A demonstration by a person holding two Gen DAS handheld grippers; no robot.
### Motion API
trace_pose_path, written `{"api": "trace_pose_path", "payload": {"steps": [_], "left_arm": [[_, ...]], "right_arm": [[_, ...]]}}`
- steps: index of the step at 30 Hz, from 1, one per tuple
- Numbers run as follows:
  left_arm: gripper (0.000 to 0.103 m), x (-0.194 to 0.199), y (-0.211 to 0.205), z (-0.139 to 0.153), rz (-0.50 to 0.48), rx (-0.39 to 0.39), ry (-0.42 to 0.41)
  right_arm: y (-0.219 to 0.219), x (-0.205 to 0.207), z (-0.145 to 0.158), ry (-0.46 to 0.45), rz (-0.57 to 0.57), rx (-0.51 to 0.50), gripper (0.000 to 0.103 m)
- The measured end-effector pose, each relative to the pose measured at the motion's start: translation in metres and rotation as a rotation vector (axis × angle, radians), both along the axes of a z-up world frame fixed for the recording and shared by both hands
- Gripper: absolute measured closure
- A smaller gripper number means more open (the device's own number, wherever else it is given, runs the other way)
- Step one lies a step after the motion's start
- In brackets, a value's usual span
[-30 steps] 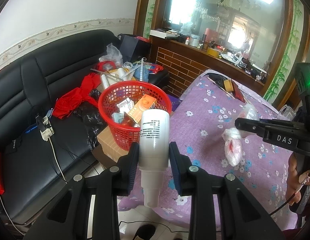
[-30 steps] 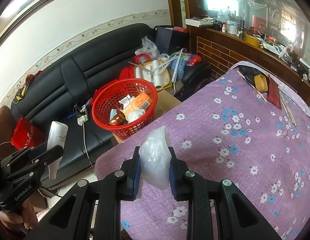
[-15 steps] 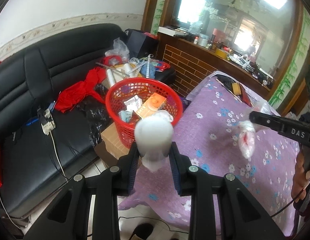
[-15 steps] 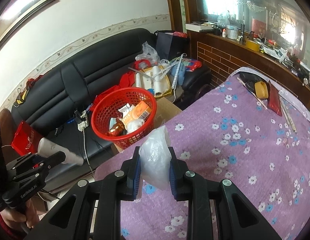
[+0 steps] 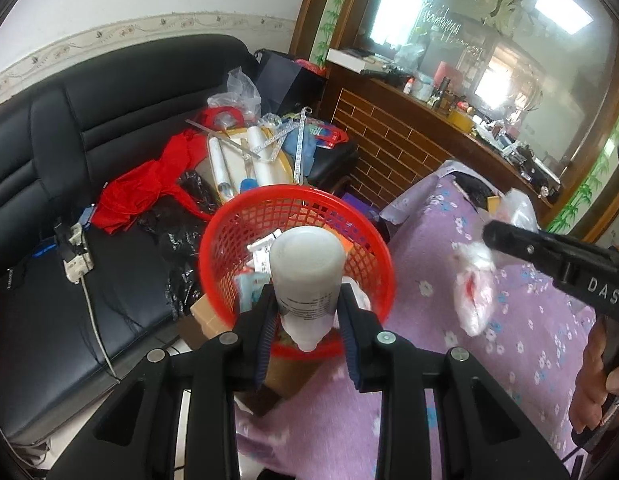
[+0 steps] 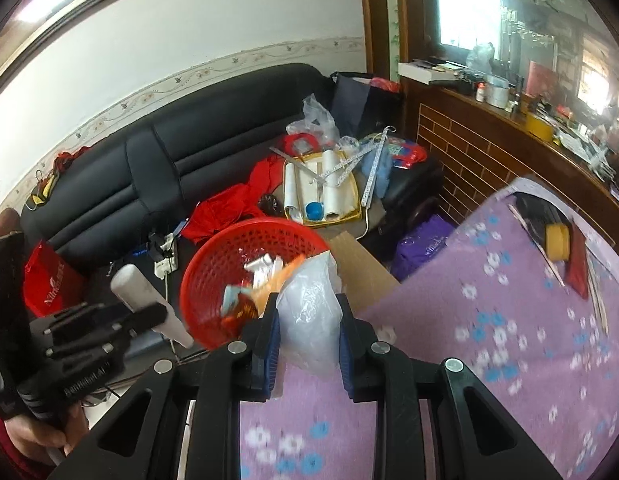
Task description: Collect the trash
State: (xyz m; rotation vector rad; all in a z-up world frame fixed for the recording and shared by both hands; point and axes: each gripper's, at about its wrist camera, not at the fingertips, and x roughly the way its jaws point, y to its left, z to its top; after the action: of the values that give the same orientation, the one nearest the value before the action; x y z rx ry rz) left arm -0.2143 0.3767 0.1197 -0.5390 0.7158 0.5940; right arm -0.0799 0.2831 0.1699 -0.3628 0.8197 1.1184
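Red mesh basket (image 5: 295,240) sits straight ahead of the left gripper (image 5: 307,320) and just below its fingertips; already holds cartons, wrappers and small packets, so part of the collecting is done.

Left gripper: clenched on a white plastic bottle (image 5: 307,268), cap end pointing back toward the camera, base out over the basket's near rim. Bottle not yet let go.

Right gripper (image 6: 307,330): clamped on a crumpled clear plastic bag (image 6: 309,304), which bulges up between the blue pads. From this camera the basket (image 6: 245,276) lies ahead and to the left of the fingertips, with a brown cardboard box (image 6: 361,268) just beyond the bag. Bag looks short of the rim, above the edge of the purple flowered tablecloth (image 6: 489,320).

Judgement: two pieces in hand, neither dropped. Bottle seems closest to release; bag needs a little more travel to the left.

Left to do, as far as visible: a few flat items at the table's far end (image 6: 557,240), unclear whether trash. Sofa clutter beyond the basket, likewise unclear.
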Motion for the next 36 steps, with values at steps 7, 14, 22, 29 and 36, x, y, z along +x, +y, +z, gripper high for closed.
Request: {"api": "trace_pose_path", "payload": {"steps": [7,14,22,29,36], "left_arm": [[0.074,0.029,0.032,-0.03,-0.03,-0.028,0.034],[0.054,0.039,0.051,-0.045,-0.053,-0.031,0.043],[0.032,0.017,0.041,-0.027,-0.011,0.074,0.036],[0.019,-0.023,-0.019,-0.003,0.04,0.193,0.063],[0.009,-0.047,-0.113,0.035,0.14,0.308,0.062]], "right_arm": [[0.061,0.031,-0.029,0.032,-0.025,-0.047,0.075],[0.101,0.042,-0.051,0.068,-0.023,-0.083,0.063],[0.09,0.038,-0.039,0.016,-0.084,-0.085,0.043],[0.02,0.003,-0.022,-0.084,-0.096,-0.082,0.029],[-0.086,-0.034,-0.018,-0.071,-0.042,-0.052,0.029]]}}
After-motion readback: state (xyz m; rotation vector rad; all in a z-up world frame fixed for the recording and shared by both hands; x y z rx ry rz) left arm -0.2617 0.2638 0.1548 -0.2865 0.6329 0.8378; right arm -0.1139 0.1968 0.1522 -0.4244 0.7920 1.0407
